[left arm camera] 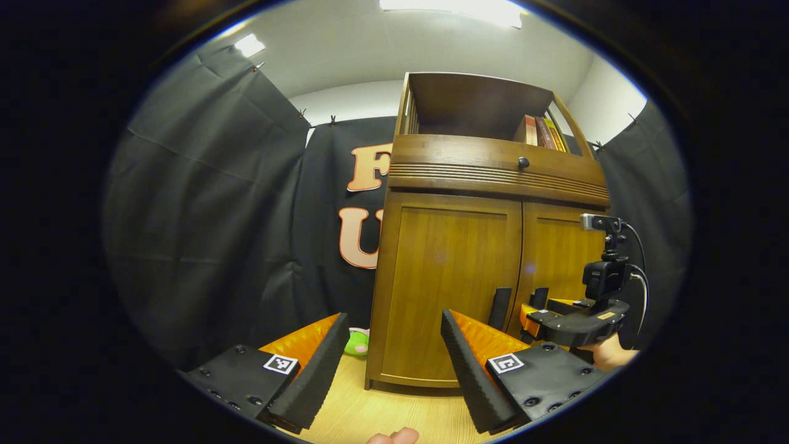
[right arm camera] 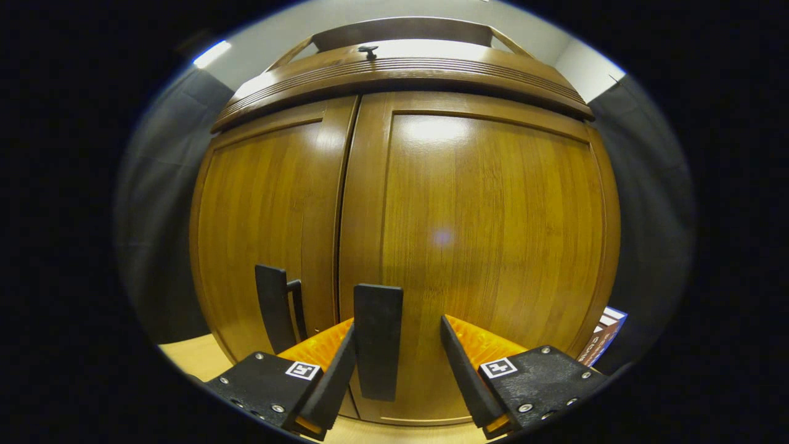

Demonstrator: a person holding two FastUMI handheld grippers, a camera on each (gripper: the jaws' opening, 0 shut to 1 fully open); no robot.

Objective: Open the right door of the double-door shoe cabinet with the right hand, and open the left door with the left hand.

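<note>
The wooden shoe cabinet stands ahead with both doors closed. In the left gripper view, my left gripper is open and empty, well short of the left door and its dark vertical handle. The right gripper, held by a hand, is up against the right door. In the right gripper view, my right gripper is open, and the right door handle stands between its fingers, close to the left one and apart from the right one. The left door handle is just to its left.
A green toy lies on the wooden floor by the cabinet's left corner. Books stand on the open top shelf above a drawer knob. A printed box leans by the cabinet's right side. Black cloth walls enclose the booth.
</note>
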